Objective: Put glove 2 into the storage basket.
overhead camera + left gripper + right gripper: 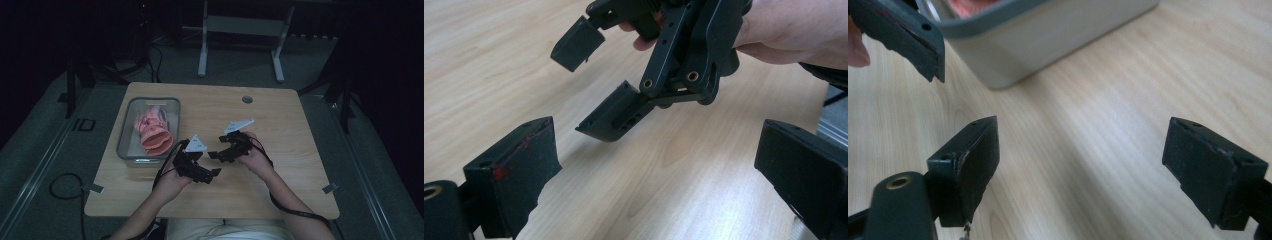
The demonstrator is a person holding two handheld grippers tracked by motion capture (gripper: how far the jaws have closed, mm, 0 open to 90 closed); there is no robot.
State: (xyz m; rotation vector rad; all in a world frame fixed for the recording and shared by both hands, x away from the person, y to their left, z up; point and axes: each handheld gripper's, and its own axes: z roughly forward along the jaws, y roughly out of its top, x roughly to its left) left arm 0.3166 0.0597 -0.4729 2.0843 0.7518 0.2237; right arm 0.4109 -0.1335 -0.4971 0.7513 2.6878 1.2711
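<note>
The pink crumpled thing (152, 131), folded with a round open mouth facing the person, lies inside the grey bin (125, 131) on the left part of the wooden table (280, 125). The 2 grippers hover just right of the bin, near each other: the left gripper (212, 172) has its jaws spread and empty, and the right gripper (214, 148) is likewise released, grasping nothing

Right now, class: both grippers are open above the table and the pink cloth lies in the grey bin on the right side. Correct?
Not quite. The high view shows the grey bin with the pink cloth on the table's left side. Both grippers, left and right, are open.
</note>
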